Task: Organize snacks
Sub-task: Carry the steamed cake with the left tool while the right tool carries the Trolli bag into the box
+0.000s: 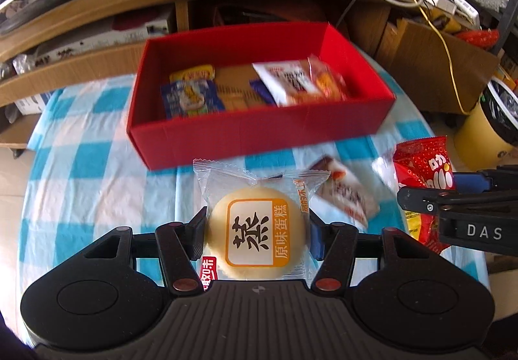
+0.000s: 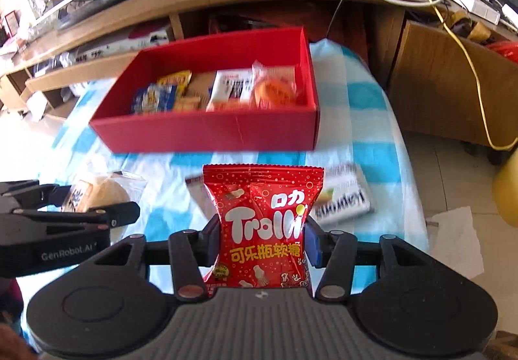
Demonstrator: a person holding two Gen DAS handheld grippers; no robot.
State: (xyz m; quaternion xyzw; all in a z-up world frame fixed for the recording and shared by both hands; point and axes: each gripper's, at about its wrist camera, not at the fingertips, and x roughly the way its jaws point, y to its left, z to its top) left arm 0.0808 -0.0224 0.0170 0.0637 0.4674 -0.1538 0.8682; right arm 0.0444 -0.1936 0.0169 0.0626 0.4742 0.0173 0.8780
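While both packets are clear of the checked tablecloth [image 1: 97, 165], each sits squarely between a pair of fingers. On the left, the left gripper [image 1: 257, 235] has its jaws about half closed on a wrapped round cake [image 1: 255, 230]; the black pad presses the cake's left edge and the blue pad its right, with the wrapper's sealed end sticking out past the fingertips toward the red box [image 1: 259, 136]. That box lies just beyond, open, with several snack packets inside. A white and brown packet [image 1: 349, 195] lies on the cloth between the two grippers. On the right, the right gripper [image 2: 262, 241] is closed partway on a red candy bag [image 2: 264, 224], pinching it at its narrowed middle, the bag upright and its top edge above the fingertips.
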